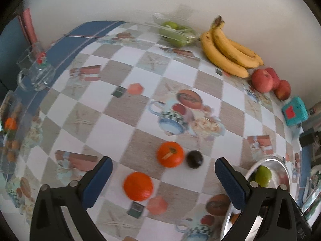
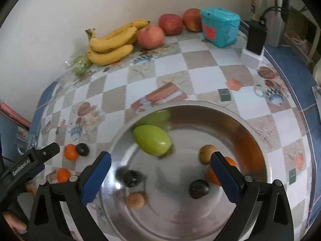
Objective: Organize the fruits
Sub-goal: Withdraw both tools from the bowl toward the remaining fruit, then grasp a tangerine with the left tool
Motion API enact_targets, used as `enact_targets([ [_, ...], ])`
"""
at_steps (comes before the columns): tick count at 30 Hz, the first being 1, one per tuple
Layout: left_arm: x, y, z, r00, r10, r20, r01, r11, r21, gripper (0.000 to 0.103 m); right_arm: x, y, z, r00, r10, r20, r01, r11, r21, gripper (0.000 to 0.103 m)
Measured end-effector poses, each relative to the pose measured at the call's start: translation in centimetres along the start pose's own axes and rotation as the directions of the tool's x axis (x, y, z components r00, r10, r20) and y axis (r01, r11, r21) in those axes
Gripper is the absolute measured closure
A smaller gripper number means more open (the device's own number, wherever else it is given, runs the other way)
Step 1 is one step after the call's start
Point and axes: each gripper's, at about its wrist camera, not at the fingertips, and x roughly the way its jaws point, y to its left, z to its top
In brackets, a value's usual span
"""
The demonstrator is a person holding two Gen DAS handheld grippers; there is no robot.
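Note:
My left gripper [image 1: 163, 172] is open and empty above the table. Just ahead of it lie two oranges [image 1: 138, 186] [image 1: 170, 154] and a dark round fruit [image 1: 194, 159]. My right gripper [image 2: 160, 167] is open and empty over a steel bowl [image 2: 258, 140]. The bowl holds a green mango [image 2: 152, 140], two dark fruits [image 2: 199, 188] [image 2: 130, 177], two brown fruits [image 2: 206, 152] [image 2: 136, 200] and an orange [image 2: 230, 161] partly behind the right finger. The bowl's rim [image 1: 260, 160] shows at right in the left wrist view.
Bananas [image 2: 112, 44], three red apples [image 2: 150, 36] and a teal box [image 2: 220, 26] sit along the wall. Green fruit in a clear container [image 1: 176, 33] stands at the back. A glass mug [image 1: 36, 72] is at the left edge. A black charger [image 2: 255, 40] stands at right.

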Motion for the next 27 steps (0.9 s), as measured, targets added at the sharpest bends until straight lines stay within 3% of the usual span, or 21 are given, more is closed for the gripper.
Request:
enact_targets([
  [9, -1.0, 4.7, 1.2, 0.997, 0.055, 0.049, -0.053, 0.998, -0.046, 0.0, 0.1, 3.1, -0.3, 0.994, 0.107, -0.009, -0.107, 0.994, -0.027, 0.004],
  [12, -1.1, 6.4, 1.5, 0.998, 0.032, 0.054, -0.025, 0.993, -0.112, 0.0, 0.0, 4.4, -0.4, 0.991, 0.136, -0.006, -0.136, 0.99, -0.037, 0.004],
  [16, -1.0, 7.0, 1.5, 0.998, 0.031, 0.05, -0.025, 0.993, -0.113, 0.0, 0.3, 6.6, -0.8, 0.98, 0.196, -0.029, -0.198, 0.978, -0.063, 0.004],
  [23, -0.7, 8.0, 1.3, 0.999, 0.036, 0.041, -0.031, 0.992, -0.123, 0.0, 1.1, 10.2, -1.7, 0.98, 0.193, -0.056, -0.198, 0.972, -0.125, 0.004],
  [27, -0.1, 8.4, 1.0, 1.0, 0.024, 0.012, -0.022, 0.99, -0.14, 0.0, 1.7, 11.2, -2.2, 0.987, 0.147, -0.067, -0.156, 0.973, -0.168, 0.004],
])
